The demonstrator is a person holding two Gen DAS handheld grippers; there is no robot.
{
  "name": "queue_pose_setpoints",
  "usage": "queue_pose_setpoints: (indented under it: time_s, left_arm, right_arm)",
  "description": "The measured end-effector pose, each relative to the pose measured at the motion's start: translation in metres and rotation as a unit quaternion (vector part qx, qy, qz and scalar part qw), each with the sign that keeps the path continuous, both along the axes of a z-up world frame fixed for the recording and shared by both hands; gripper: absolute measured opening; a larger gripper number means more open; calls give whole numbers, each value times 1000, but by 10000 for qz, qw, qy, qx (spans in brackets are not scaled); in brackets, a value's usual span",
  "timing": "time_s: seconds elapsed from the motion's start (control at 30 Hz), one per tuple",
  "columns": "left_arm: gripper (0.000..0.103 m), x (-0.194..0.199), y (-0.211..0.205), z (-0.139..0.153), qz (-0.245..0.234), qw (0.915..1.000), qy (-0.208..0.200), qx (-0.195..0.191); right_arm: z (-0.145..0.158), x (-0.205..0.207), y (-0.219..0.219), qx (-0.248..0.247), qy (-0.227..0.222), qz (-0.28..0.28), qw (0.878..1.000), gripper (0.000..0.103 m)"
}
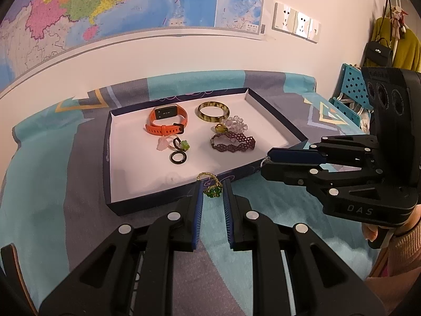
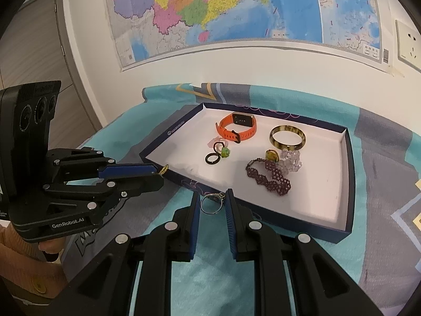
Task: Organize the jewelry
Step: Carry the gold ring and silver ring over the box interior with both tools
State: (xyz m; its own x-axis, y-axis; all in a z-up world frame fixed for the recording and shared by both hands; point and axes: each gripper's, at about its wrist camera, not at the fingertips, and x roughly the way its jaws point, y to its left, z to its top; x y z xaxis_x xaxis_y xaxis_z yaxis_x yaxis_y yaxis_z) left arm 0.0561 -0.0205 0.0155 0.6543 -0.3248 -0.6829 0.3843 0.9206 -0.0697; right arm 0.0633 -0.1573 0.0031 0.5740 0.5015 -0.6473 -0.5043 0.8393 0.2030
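Observation:
A dark blue box lid (image 1: 110, 158) with a white inside lies on the cloth; it also shows in the right wrist view (image 2: 350, 184). In it lie an orange watch (image 1: 167, 122), a tortoiseshell bangle (image 1: 213, 110), a maroon beaded bracelet (image 1: 232, 143), a black ring (image 1: 178, 157) and small charms. My left gripper (image 1: 212, 188) has its jaws a little apart around a green beaded ring (image 1: 211, 188) at the lid's near edge. My right gripper (image 2: 211, 201) has its jaws a little apart around a silver ring (image 2: 210, 205). Whether either grips its ring is unclear.
A teal and grey patterned cloth (image 1: 52, 210) covers the table. A map (image 2: 210, 13) hangs on the wall behind. A blue perforated rack (image 1: 350, 89), a black bag and yellow clothing (image 1: 405, 50) are at the far right.

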Motion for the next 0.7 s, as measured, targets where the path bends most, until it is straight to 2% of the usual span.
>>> queue_pose_setpoints:
  time_s: [0.7]
  left_arm:
    - [16, 13, -1, 5, 41, 10000, -31, -50]
  right_arm:
    - [1, 20, -5, 61, -13, -70, 10000, 17]
